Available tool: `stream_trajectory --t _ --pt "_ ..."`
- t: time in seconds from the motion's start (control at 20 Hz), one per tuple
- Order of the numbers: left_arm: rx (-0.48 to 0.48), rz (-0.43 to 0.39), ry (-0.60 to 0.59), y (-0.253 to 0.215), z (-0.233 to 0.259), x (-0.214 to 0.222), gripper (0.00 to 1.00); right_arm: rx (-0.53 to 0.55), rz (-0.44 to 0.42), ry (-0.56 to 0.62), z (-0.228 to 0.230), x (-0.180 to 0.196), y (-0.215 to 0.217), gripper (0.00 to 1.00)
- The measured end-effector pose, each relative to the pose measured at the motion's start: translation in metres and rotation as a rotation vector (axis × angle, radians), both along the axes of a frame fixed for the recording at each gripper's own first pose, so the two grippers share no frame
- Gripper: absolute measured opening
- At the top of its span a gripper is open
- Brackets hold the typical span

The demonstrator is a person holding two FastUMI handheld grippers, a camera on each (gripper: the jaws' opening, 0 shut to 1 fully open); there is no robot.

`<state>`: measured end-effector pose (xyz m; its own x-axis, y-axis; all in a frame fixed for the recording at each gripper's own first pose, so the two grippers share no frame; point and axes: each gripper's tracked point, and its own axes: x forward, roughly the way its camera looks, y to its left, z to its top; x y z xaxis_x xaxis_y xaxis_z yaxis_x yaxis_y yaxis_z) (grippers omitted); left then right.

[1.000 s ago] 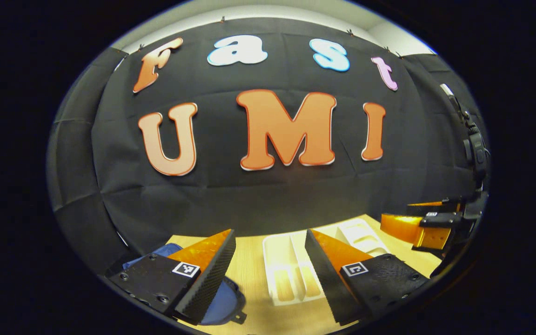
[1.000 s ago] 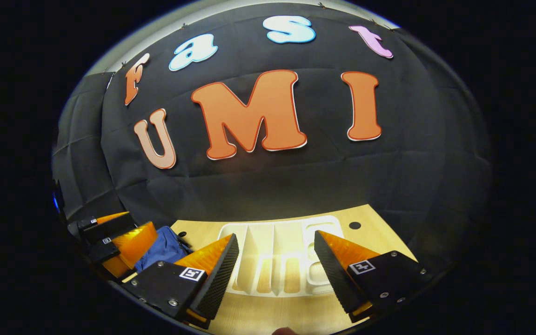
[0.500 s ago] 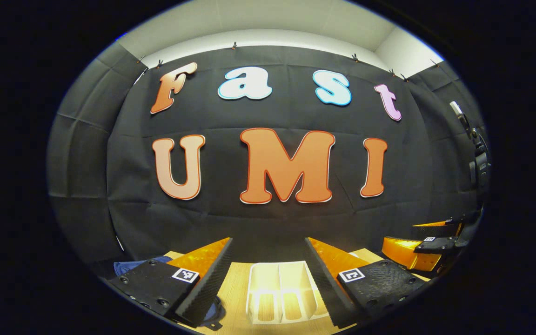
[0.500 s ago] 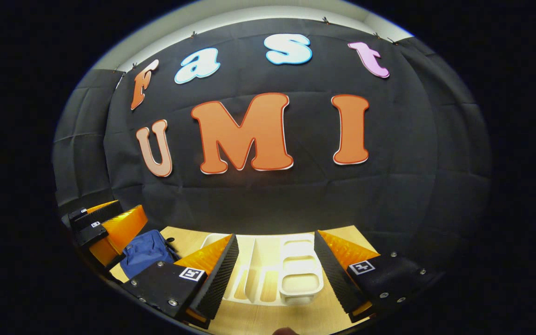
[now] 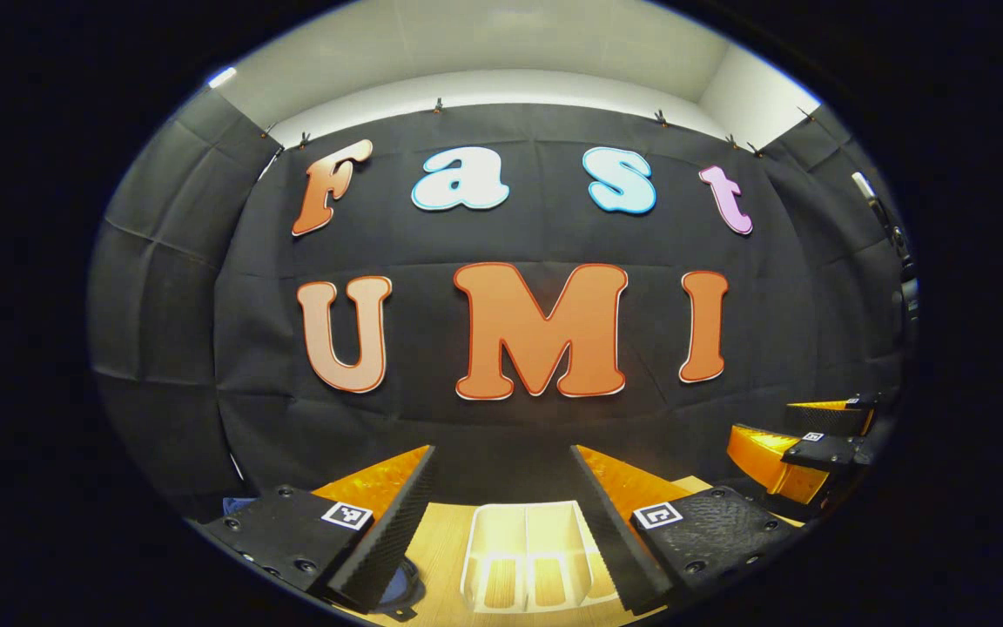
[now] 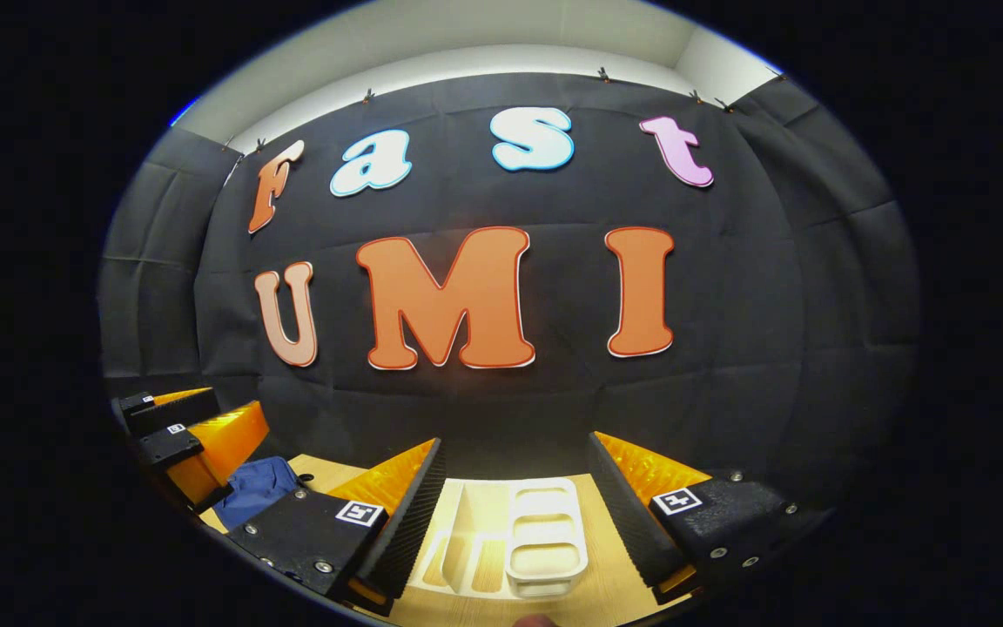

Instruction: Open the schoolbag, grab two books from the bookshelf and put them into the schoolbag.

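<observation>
Now we hold both grippers, left (image 5: 501, 514) and right (image 6: 514, 514), wide and empty; the bag (image 6: 259, 488) lies low, nearer our left gripper.

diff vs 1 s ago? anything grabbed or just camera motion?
Both tools tipped upward: wall and ceiling rose into view, the table sank to the bottom edge. Less of the white rack and the blue schoolbag shows now. Nothing grabbed or let go. Left tool and right tool both stay open and empty; rack and schoolbag sit where they were.
</observation>
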<state>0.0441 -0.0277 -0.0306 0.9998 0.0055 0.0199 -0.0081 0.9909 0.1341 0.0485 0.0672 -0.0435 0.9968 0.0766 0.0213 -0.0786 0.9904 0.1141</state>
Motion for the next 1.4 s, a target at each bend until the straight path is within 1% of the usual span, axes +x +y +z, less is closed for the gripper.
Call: stream_trajectory --t 0.15,0.2,0.25,0.3,0.35,0.5,0.65,0.7,0.8,0.9,0.95,1.1,1.3,1.4 --pt "-0.007 -0.012 0.001 -0.005 0.000 -0.001 0.94 -0.037 -0.018 -0.048 0.007 -0.004 -0.002 0.96" --pt "-0.006 -0.020 0.006 -0.008 0.001 -0.001 0.94 -0.050 -0.022 -0.054 0.009 -0.004 -0.003 1.00" --pt "-0.008 -0.027 0.003 -0.010 0.001 -0.001 0.94 -0.068 -0.028 -0.043 0.007 -0.002 -0.003 0.96" --pt "-0.011 -0.027 0.004 -0.011 0.001 -0.002 0.94 -0.089 -0.050 -0.024 0.001 -0.002 -0.011 1.00" --pt "-0.008 -0.028 0.006 -0.012 0.000 -0.004 0.94 -0.095 -0.056 -0.016 0.000 -0.003 -0.015 0.96" --pt "0.011 -0.030 -0.006 -0.015 0.004 -0.007 0.94 -0.065 -0.066 -0.014 0.001 -0.003 -0.018 0.96" --pt "0.010 -0.040 -0.014 -0.021 0.005 -0.005 0.94 -0.077 -0.086 -0.038 0.005 -0.005 -0.026 0.96" --pt "0.007 -0.042 -0.007 -0.022 0.003 -0.007 0.93 -0.077 -0.085 -0.038 0.005 -0.006 -0.027 0.96" --pt "0.001 -0.043 -0.008 -0.023 0.001 -0.008 0.94 -0.091 -0.085 -0.024 -0.001 -0.007 -0.027 1.00" --pt "0.007 -0.040 -0.003 -0.026 -0.002 -0.008 0.93 -0.103 -0.089 -0.005 -0.007 -0.009 -0.031 1.00" --pt "0.008 -0.039 -0.007 -0.027 -0.003 -0.009 0.94 -0.100 -0.088 -0.003 -0.007 -0.011 -0.032 0.96" --pt "-0.004 -0.047 0.010 -0.035 -0.013 -0.010 0.94 -0.110 -0.091 0.000 -0.011 -0.014 -0.038 0.96" --pt "0.005 -0.045 0.020 -0.034 -0.020 -0.015 0.93 -0.113 -0.067 0.008 -0.015 -0.018 -0.035 0.96" --pt "0.001 -0.062 0.037 -0.038 -0.027 -0.014 0.94 -0.130 -0.060 0.022 -0.021 -0.017 -0.033 0.96"
